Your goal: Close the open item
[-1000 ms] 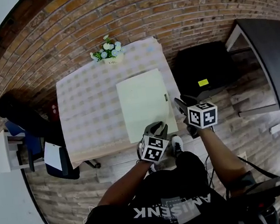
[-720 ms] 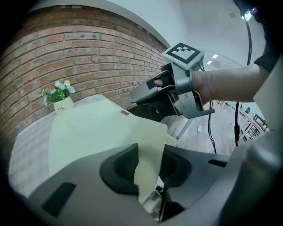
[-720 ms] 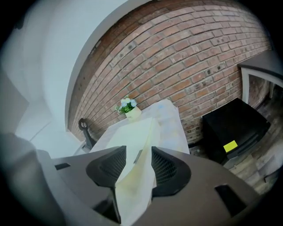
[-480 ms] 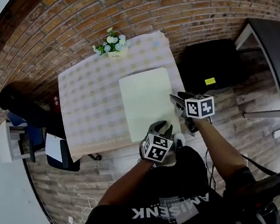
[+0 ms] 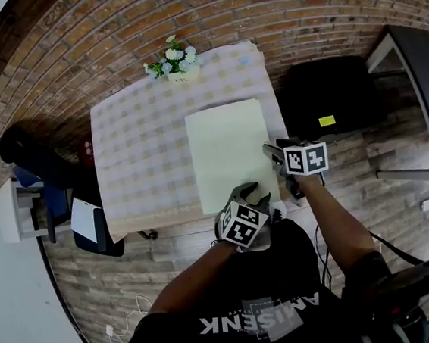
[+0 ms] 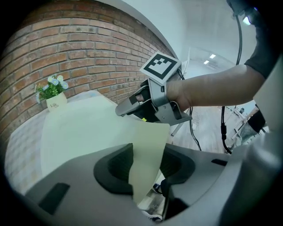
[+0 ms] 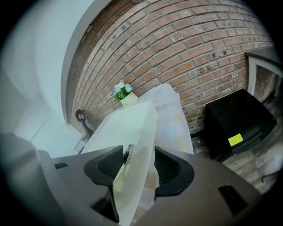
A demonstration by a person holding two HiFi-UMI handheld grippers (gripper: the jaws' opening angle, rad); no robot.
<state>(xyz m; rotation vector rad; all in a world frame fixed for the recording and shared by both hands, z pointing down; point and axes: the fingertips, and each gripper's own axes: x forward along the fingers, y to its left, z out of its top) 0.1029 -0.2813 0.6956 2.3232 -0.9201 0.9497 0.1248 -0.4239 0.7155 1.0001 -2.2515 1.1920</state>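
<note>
A pale yellow-green folder lies shut and flat on the checked tablecloth. My left gripper is at the folder's near edge. Its jaws are opening, and the folder's corner hangs loose between them with gaps at the pads. My right gripper is at the folder's right edge near that same corner. Its jaws are opening wide too, with the folder's edge standing free between the pads. In the left gripper view the right hand shows beyond the folder.
A small pot of flowers stands at the table's far edge by the brick wall. A black box sits on the floor right of the table, a dark table beyond it. A black chair stands at the left.
The folder has lain flat throughout. Both grippers have stayed at its near right corner, the left one drawing slightly back toward the person. The head view has shifted a little.
</note>
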